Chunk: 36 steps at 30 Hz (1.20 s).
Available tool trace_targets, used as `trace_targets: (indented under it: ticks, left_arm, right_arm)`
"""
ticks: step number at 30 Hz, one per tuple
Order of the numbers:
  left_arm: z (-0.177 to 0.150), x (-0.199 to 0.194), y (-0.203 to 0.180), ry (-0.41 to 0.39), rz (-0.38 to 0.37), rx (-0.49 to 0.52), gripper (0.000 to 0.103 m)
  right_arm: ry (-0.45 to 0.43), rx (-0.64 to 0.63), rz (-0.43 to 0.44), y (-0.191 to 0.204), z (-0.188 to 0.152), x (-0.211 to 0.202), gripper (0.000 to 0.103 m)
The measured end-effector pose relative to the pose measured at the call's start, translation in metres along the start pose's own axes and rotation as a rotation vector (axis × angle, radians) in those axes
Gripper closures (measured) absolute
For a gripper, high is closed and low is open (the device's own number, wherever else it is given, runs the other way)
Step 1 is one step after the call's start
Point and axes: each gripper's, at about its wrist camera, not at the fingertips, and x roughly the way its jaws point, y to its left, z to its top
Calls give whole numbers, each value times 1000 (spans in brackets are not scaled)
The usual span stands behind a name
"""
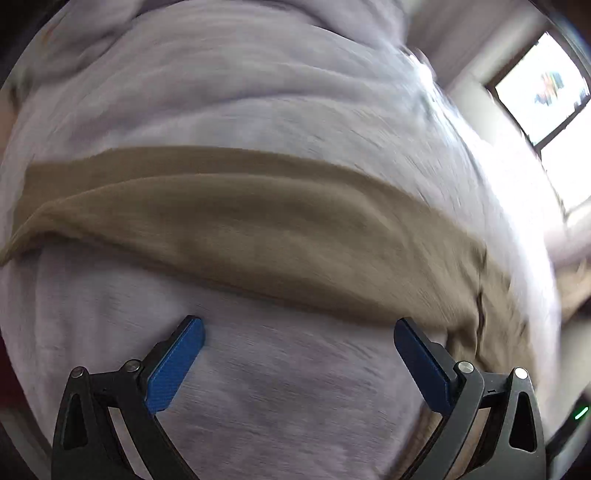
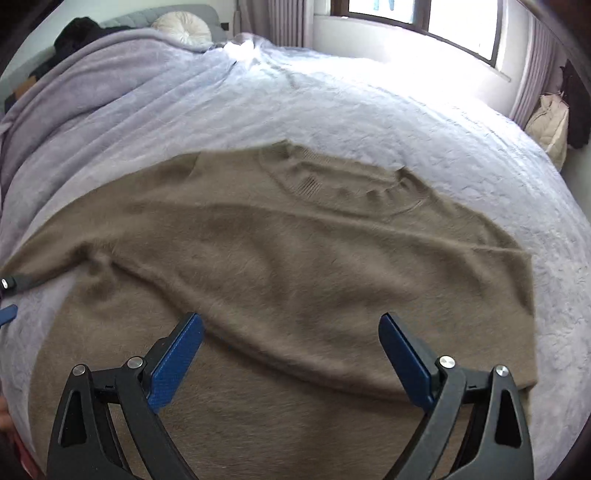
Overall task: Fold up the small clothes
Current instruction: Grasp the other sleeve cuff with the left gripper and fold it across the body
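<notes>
A: Left wrist view first. What is there?

B: A blurred picture. The left hand-held gripper stands wide open at the bottom of the frame, nothing between its blue pads, over the pale lilac blanket of the bed. The tan sweater crosses the middle of the frame as a long band, with a folded edge along its upper left. A bright window sits at the upper right.

A: And the right wrist view?

B: Sharper, and it shows much more of the sweater: it lies spread flat on the bed, filling the centre and lower part of the frame, its ribbed neckline toward the upper centre. The right hand-held gripper is also wide open, its pads above the knit with nothing clamped between them.

A: Anything only this view gives?

B: A fingertip of the left gripper at the left edge, a round white cushion at the top left, a dark heap beside it, curtains and a cream bag at the right.
</notes>
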Motion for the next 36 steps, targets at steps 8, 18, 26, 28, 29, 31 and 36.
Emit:
trace_targets:
  ticks: [8,18,26,28,29,31,36]
  left_arm:
    - [27,-27,98,-133,-284,-315,0]
    - [49,-20,144,-120,-389,-403,84]
    - [55,-78,76,-285,-140,-69,91]
    - [58,-89,52,-326,-84,30,91]
    - [58,-94,42,-341,-61,71,92]
    - [60,-104,23,-366,-53,139,95]
    - [65,-114,-24,-410,-42,275,95]
  right_arm:
    - [23,-27,-57,19,-15,10,1]
    - [8,-36,-84,19,-26,27,1]
    - [-16,-18,-27,20,-7,-2,1]
    - [-22,-41,-45,25,10,-4,1]
    - [-13,-51,-59,28,20,0,1]
    - [5,-52,-70,35,41,13,1]
    - [65,-42,-38,67,78,54,1]
